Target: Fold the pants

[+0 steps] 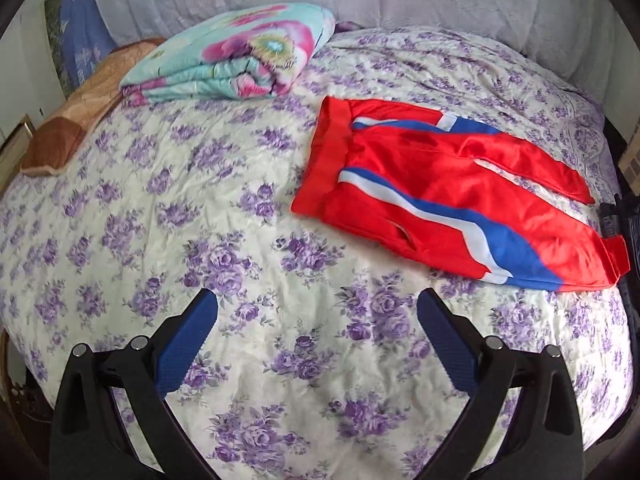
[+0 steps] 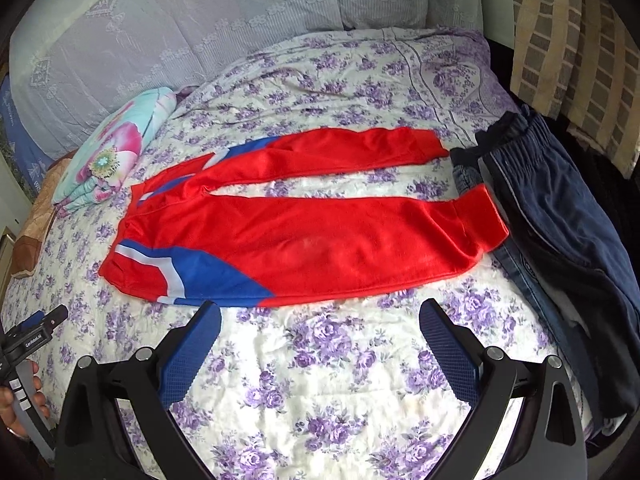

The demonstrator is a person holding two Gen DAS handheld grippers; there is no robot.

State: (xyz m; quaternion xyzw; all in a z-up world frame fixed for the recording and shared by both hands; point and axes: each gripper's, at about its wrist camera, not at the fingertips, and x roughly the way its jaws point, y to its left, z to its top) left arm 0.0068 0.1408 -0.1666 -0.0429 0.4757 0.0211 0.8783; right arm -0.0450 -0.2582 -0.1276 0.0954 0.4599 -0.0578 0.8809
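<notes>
- The left gripper (image 1: 317, 300), black with blue ribbed pads, hangs over bare bedspread at the bed's near edge, its fingers spread wide apart with nothing between them.
- The right gripper (image 2: 320, 312) of the same make is likewise spread wide and empty, its fingertips just short of the pants' near hem.
- At the lower left of the right wrist view, a person's hand (image 2: 24, 396) grips the other tool's handle.
- The cream bedspread with purple roses (image 1: 248, 216) covers the whole bed.
- The shiny red track pants with blue and white side stripes (image 2: 304, 240) lie flat and unfolded across the middle of the bed, waistband toward the left side, both legs stretched toward the right edge with a strip of bedspread showing between them.
- A heap of dark navy and denim clothes (image 2: 560, 216) sits along the right edge, touching the leg cuffs.
- A folded turquoise quilt with pink flowers (image 1: 236, 56) rests near the far left corner, well apart from the pants.
- A brown satin cushion (image 1: 76, 124) lies at the left edge beside the quilt.
- Pillows under a pale lace cover (image 2: 180, 40) line the far edge.
</notes>
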